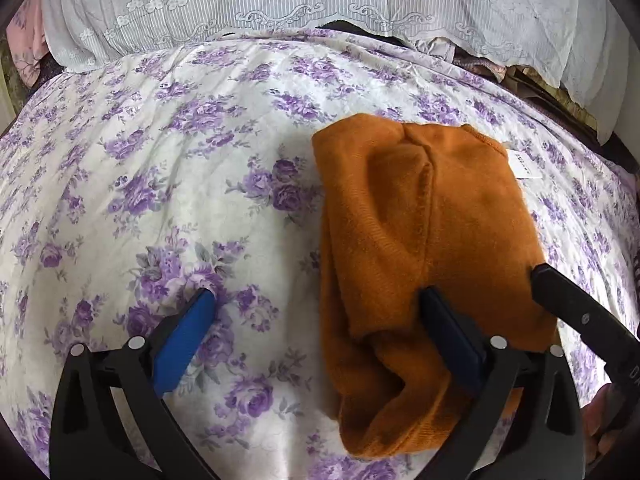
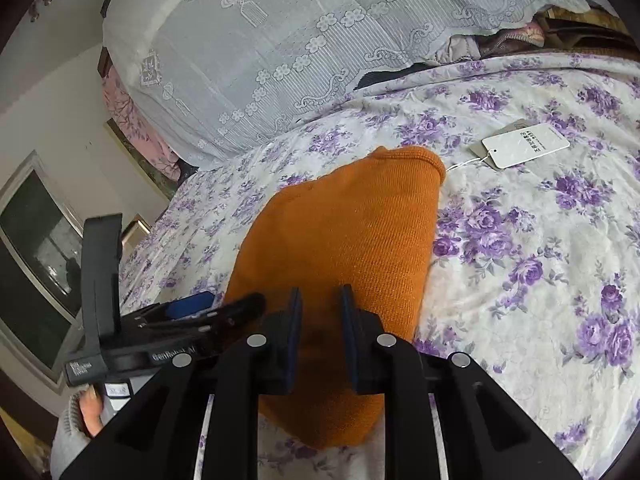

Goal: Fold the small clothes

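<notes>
A small orange knit garment (image 1: 420,240) lies folded in a narrow bundle on the floral bedspread (image 1: 160,200). My left gripper (image 1: 320,296) is open wide; its right blue finger (image 1: 448,332) rests on the garment's near end, its left finger (image 1: 188,332) on the sheet. My right gripper (image 2: 320,300) has its jaws narrowly apart over the garment (image 2: 344,248), with orange cloth showing between them; whether it grips cloth I cannot tell. The right gripper's finger shows in the left wrist view (image 1: 568,300). A white hang tag (image 2: 524,146) on a string lies beyond the garment.
A lace-covered pillow pile (image 1: 300,4) lies along the bed's far side. The left gripper's body (image 2: 120,320) shows at the left of the right wrist view. A wall and a framed dark panel (image 2: 36,240) are past the bed's left edge.
</notes>
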`<move>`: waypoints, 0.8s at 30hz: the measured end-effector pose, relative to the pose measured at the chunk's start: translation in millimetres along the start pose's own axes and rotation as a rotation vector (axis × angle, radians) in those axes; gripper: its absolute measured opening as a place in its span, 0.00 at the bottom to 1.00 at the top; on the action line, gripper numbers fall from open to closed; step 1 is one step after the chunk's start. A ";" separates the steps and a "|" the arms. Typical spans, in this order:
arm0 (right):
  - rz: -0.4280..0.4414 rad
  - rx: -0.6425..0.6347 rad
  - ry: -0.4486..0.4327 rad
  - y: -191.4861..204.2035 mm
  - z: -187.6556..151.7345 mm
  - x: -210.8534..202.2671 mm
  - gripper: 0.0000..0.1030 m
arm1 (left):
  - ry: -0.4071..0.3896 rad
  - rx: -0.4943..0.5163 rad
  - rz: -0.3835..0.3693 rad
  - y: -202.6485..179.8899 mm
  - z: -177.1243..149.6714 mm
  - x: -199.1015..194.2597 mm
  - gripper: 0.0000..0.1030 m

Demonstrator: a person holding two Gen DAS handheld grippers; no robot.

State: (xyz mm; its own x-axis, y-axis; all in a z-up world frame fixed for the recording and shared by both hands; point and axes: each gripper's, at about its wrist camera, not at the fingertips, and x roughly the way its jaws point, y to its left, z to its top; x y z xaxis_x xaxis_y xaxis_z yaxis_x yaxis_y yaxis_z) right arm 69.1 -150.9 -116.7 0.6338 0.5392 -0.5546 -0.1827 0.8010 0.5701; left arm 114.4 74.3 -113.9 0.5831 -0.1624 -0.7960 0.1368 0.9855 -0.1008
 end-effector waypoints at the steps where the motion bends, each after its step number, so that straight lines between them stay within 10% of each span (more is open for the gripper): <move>1: 0.008 0.010 -0.017 -1.3 -0.9 -4.1 0.19 | 0.000 -0.009 -0.016 2.3 0.1 -1.6 0.96; 3: 0.024 0.031 -0.063 -3.3 -2.7 -16.2 0.23 | -0.001 -0.044 -0.080 9.2 1.0 -6.5 0.96; 6: -0.005 0.068 -0.106 -10.1 -6.7 -30.4 0.58 | 0.010 -0.077 -0.185 14.7 2.1 -9.2 0.96; 17: 0.065 0.266 -0.071 -45.0 -16.9 -35.7 0.58 | 0.109 -0.130 -0.442 19.1 -4.8 -4.6 0.96; 24: 0.117 0.322 -0.028 -52.4 -16.5 -25.0 0.58 | 0.154 -0.078 -0.391 3.5 -7.3 4.5 0.96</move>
State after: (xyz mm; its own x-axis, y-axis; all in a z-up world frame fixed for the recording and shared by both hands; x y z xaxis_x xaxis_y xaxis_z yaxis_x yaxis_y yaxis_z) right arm 50.4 -202.1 -142.7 0.6437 0.6119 -0.4595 -0.0115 0.6082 0.7937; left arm 111.6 77.4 -122.3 0.3719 -0.5207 -0.7685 0.2596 0.8532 -0.4524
